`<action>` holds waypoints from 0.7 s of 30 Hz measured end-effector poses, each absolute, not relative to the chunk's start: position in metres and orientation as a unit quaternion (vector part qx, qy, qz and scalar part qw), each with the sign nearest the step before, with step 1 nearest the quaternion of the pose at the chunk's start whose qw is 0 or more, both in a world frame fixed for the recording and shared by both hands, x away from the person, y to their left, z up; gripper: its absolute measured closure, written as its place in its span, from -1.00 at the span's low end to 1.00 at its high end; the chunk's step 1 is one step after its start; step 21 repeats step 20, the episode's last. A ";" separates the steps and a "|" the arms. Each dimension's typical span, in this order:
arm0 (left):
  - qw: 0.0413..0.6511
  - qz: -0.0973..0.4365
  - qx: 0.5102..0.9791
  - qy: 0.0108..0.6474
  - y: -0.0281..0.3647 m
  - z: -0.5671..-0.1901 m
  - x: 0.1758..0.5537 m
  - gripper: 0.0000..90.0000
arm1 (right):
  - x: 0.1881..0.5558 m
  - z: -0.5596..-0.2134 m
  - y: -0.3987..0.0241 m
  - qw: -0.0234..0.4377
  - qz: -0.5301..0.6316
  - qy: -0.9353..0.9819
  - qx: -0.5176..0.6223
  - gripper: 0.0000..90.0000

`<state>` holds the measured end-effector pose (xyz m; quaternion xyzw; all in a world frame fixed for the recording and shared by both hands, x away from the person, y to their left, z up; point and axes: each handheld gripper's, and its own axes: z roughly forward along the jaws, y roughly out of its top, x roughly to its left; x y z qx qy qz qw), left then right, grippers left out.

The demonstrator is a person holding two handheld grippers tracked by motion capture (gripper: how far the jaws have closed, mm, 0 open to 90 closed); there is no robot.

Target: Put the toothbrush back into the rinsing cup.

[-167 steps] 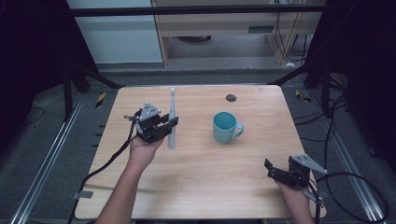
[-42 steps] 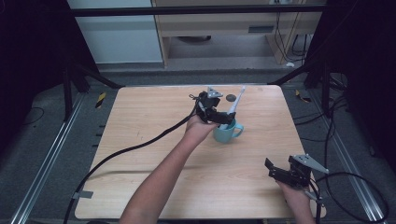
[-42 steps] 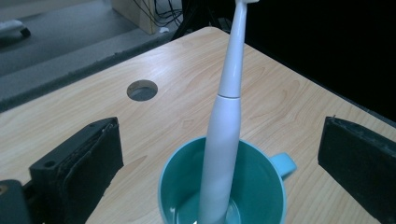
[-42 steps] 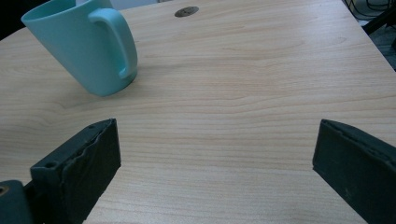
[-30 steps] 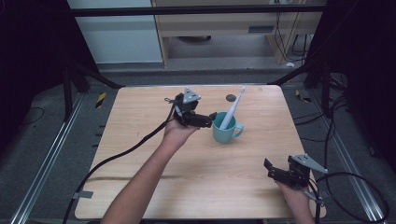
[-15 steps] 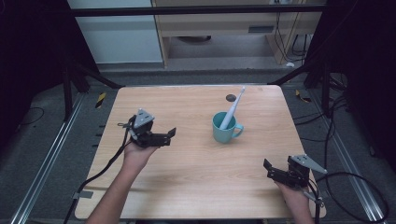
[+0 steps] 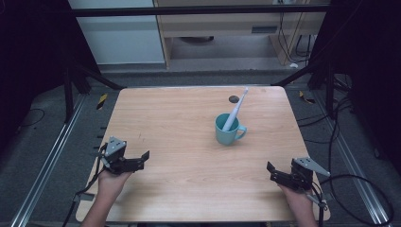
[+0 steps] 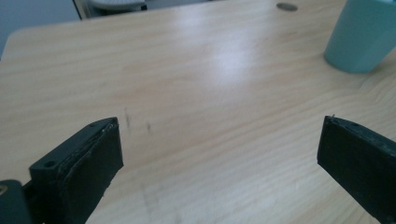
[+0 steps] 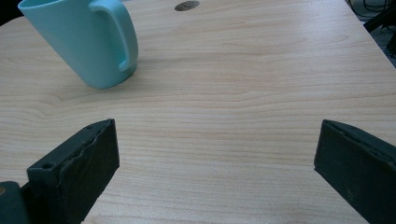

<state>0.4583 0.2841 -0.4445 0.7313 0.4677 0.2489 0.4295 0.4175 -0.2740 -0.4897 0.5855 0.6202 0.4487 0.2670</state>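
Both tools, left [image 7: 138, 163] and right [image 7: 278, 176], rest wide open and empty on the pale wooden bench [image 7: 179, 123]. The white toothbrush [image 7: 235, 109] leans steeply in the teal ceramic mug [image 7: 227, 130]. A knock could, I judge, tip it out.

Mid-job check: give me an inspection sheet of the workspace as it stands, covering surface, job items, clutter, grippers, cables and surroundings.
Surface: wooden table, faint dark marks near the left gripper, round dark hole at the far edge.
Job's things: teal mug upright, handle toward the right gripper; white toothbrush leaning inside it.
Clutter: nothing seen.
Grippers: left gripper and right gripper both low at the near edge, jaws open, empty.
Cables: black cable loops on the floor at right.
Surroundings: dark frame rails, grey floor.
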 end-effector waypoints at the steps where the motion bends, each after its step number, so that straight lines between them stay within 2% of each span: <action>1: 0.426 0.246 0.731 0.473 0.288 -0.449 0.456 -1.00 | 0.418 -0.490 -0.274 0.267 0.448 0.620 0.586 -0.99; 13: 0.420 0.221 0.737 0.481 0.305 -0.472 0.451 -1.00 | 0.419 -0.491 -0.276 0.270 0.442 0.621 0.589 -0.99; 21: 0.430 0.206 0.737 0.479 0.310 -0.470 0.451 -1.00 | 0.420 -0.491 -0.274 0.271 0.437 0.624 0.588 -0.99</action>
